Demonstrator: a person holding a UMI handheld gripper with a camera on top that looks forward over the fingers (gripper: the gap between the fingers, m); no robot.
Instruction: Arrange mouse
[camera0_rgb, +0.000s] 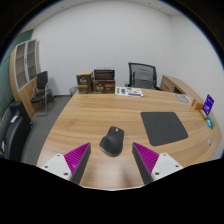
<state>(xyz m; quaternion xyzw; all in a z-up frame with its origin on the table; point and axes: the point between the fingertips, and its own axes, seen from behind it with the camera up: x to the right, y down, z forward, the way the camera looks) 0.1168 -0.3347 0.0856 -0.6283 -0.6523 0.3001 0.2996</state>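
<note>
A dark grey mouse lies on the wooden table, just ahead of my fingers and slightly left of the middle between them. To its right, a little further away, lies a dark grey mouse pad. My gripper is open, its magenta pads wide apart with only bare tabletop between them. The mouse is not touched by either finger.
Small items lie at the table's far side. A purple object stands at the right edge. Black chairs stand beyond the table, another chair at the left. Boxes and a shelf line the back wall.
</note>
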